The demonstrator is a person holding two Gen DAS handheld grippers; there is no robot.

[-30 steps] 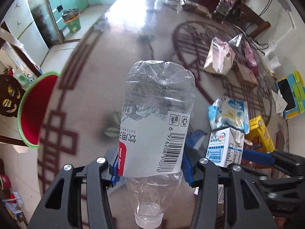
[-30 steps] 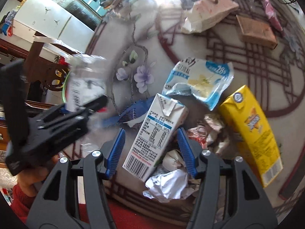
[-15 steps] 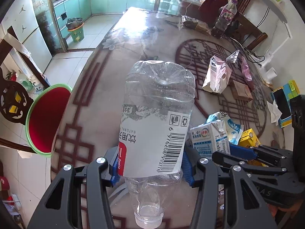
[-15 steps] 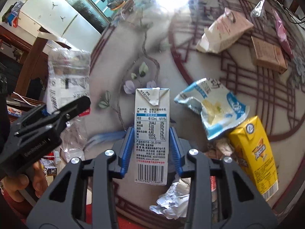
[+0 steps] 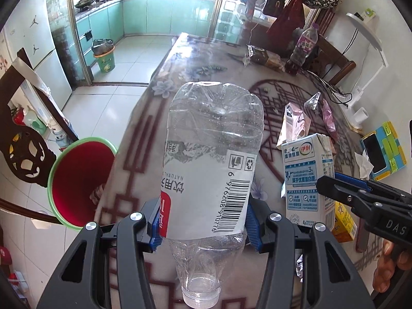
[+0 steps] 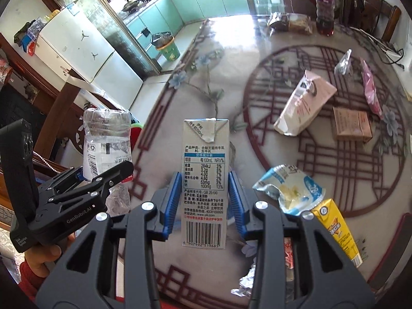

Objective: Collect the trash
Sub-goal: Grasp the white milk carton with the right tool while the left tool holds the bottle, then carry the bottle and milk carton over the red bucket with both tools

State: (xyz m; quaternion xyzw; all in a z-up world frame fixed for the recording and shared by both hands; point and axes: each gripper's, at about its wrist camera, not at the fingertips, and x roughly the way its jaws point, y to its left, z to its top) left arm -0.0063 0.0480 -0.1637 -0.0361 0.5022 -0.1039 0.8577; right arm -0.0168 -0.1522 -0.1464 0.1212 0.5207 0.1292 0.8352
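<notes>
We list: left gripper (image 5: 202, 222), fingers pinching a clear plastic bottle (image 5: 211, 164), cap end down, held above the table (image 5: 144, 134). Right gripper (image 6: 203, 200), fingers pinching a white milk carton (image 6: 205, 180) upright above the table. Red bin (image 5: 79, 180) beside the table edge. Yellow carton (image 6: 337, 231) lies on the table.

Bright daylight from the kitchen glares off the table (image 6: 231, 33); fisheye-bent edges.

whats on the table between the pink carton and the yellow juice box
In the right wrist view, a torn blue-and-white snack wrapper lies between the pink carton and the yellow juice box; the rest of that stretch is bare tabletop.
</notes>
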